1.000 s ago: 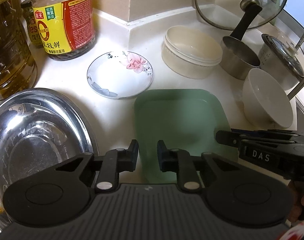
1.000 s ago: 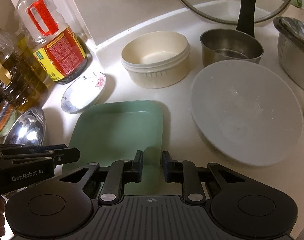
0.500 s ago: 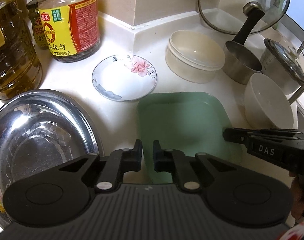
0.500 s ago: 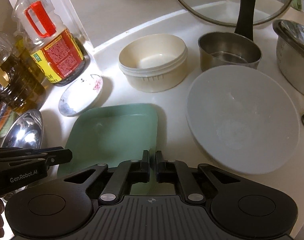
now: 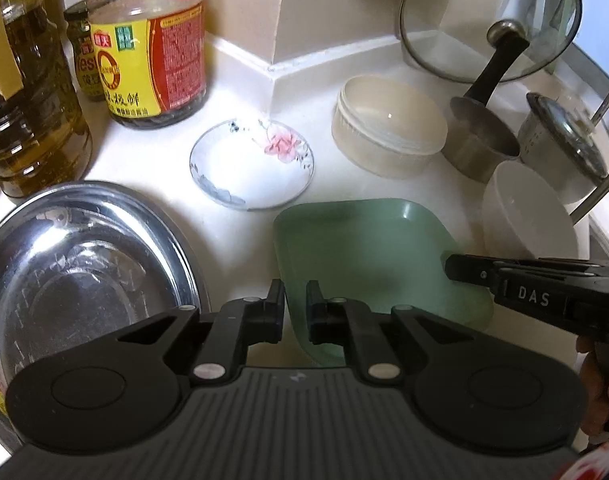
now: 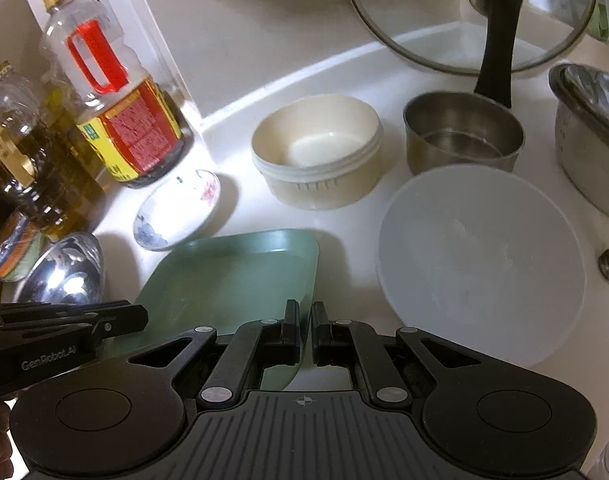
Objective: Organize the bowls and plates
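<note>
Left gripper (image 5: 295, 294): fingers clamped on green plate (image 5: 368, 248) rim.
Right gripper (image 6: 305, 314): fingers clamped on opposite rim.
Plate: tilted above worktop (image 5: 152, 160).

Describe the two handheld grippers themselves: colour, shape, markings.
Both match: matte black. The left gripper and right gripper each have two flat fingers on linkage arms with silver pivot pins, two round black discs and a ribbed grey base plate. Side on, one reads "DAS" in the left wrist view, the other "GenRobot.AI". No cables show.

Pale countertop (image 5: 152, 156) against beige wall (image 5: 324, 8)
</note>
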